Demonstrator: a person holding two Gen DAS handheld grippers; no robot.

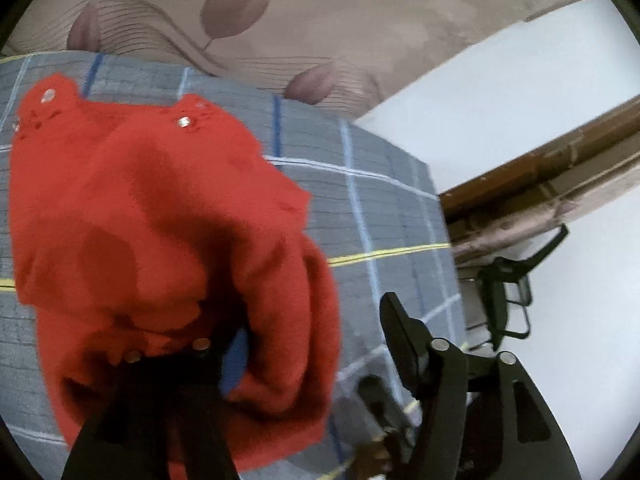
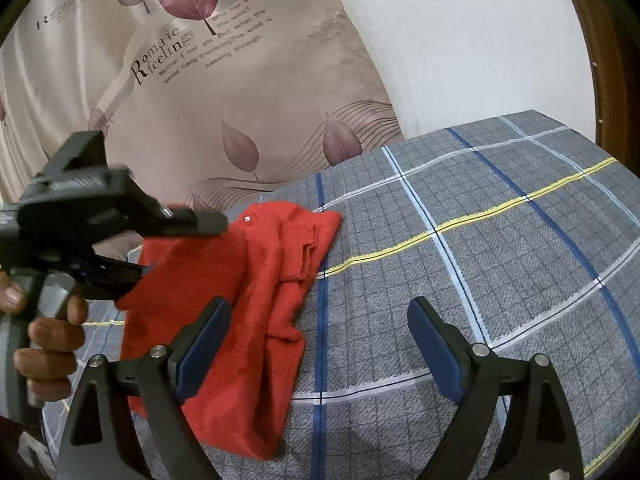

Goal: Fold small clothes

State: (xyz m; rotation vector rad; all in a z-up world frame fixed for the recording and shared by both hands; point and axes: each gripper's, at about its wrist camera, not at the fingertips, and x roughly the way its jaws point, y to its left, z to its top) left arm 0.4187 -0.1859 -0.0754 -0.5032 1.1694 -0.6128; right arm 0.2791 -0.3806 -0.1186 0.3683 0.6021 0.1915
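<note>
Right claw (image 2: pixel 316 344) gapes over bare plaid sheet (image 2: pixel 500 248); left claw (image 2: pixel 168 248) pinches red garment's (image 2: pixel 248 280) edge.

a small red knit garment (image 2: pixel 224 292) with metal snaps lies rumpled and partly folded, one edge lifted.

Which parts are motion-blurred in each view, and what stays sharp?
Left wrist view: the red knit garment and the second gripper at the lower right are smeared. Right wrist view: the grey plaid bedsheet is crisp; the left gripper is blurred.
</note>
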